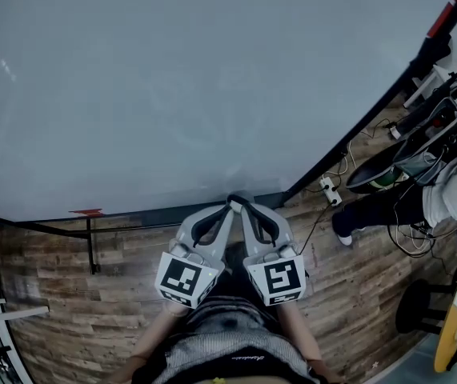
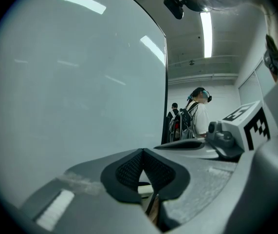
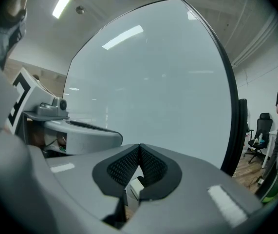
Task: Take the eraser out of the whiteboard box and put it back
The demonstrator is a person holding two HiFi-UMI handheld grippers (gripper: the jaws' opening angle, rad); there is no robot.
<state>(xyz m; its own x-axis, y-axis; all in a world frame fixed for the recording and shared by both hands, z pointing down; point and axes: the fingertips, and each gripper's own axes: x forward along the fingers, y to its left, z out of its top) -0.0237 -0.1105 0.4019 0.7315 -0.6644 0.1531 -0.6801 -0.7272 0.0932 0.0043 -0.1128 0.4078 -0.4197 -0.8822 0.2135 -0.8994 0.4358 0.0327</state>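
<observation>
A large whiteboard (image 1: 172, 78) fills the head view, with a dark ledge (image 1: 132, 218) along its lower edge. A small red object (image 1: 88, 212) lies on that ledge at the left. My left gripper (image 1: 230, 206) and right gripper (image 1: 245, 204) are side by side, their tips close together at the ledge. The left gripper (image 2: 142, 151) is shut with nothing between its black ribbed pads (image 2: 129, 169). The right gripper (image 3: 139, 146) is shut and empty too. A pale block (image 3: 136, 187) shows below the pads; I cannot tell what it is. No eraser is plainly seen.
A black stand leg (image 1: 92, 248) rises from the wood floor (image 1: 76, 310) at the left. To the right are a power strip (image 1: 329, 190), cables, a person's leg and white shoe (image 1: 345, 239), and a stool (image 1: 416, 306). People with backpacks (image 2: 197, 116) stand beyond the board.
</observation>
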